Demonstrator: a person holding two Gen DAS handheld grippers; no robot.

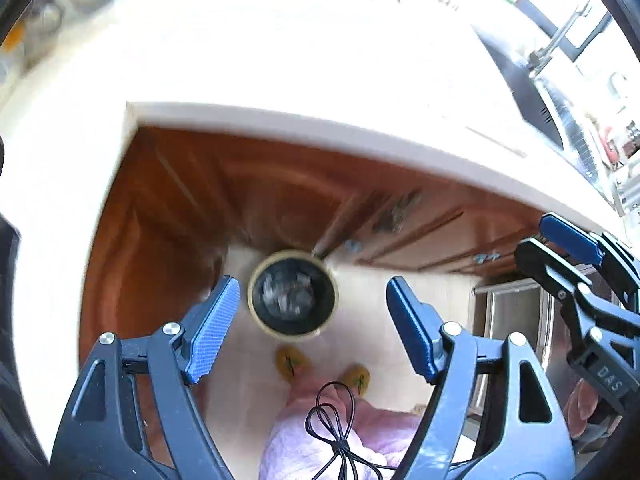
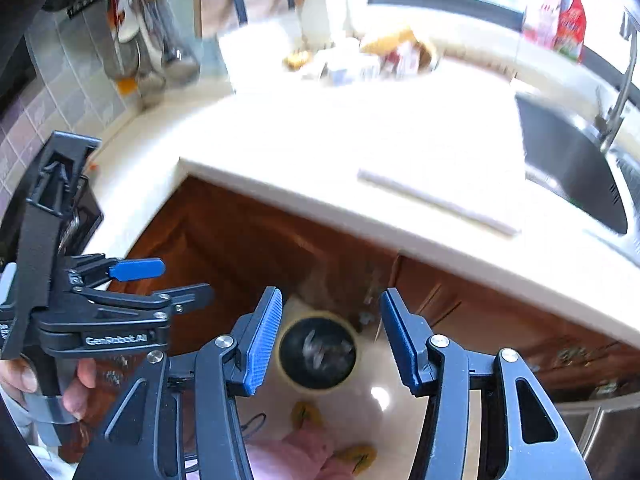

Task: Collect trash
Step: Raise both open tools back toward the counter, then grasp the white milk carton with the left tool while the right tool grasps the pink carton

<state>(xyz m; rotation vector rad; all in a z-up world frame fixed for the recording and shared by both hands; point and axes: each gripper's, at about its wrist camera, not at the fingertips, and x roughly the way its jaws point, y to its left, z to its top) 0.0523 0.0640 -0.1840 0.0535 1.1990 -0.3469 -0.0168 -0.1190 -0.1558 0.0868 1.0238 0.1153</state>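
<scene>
Bin (image 1: 293,295): on floor (image 2: 380,408), before cabinets (image 1: 208,200), below worktop (image 2: 320,136) edge.
Slippers (image 1: 292,362): on floor, just near side of bin.
Sink (image 2: 572,164): set in worktop, right.
Board (image 2: 444,184): on worktop, left of sink.

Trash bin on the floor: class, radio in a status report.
Left gripper open, empty. Right gripper open, empty. Trash bin below, trash inside. Nothing blocking.

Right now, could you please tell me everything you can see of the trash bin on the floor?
The trash bin is round, with a pale yellowish rim and a dark liner or interior. It stands upright and open on the light floor, close to the brown cabinets. Blurred grey-white contents lie inside. Nothing grips it.
</scene>
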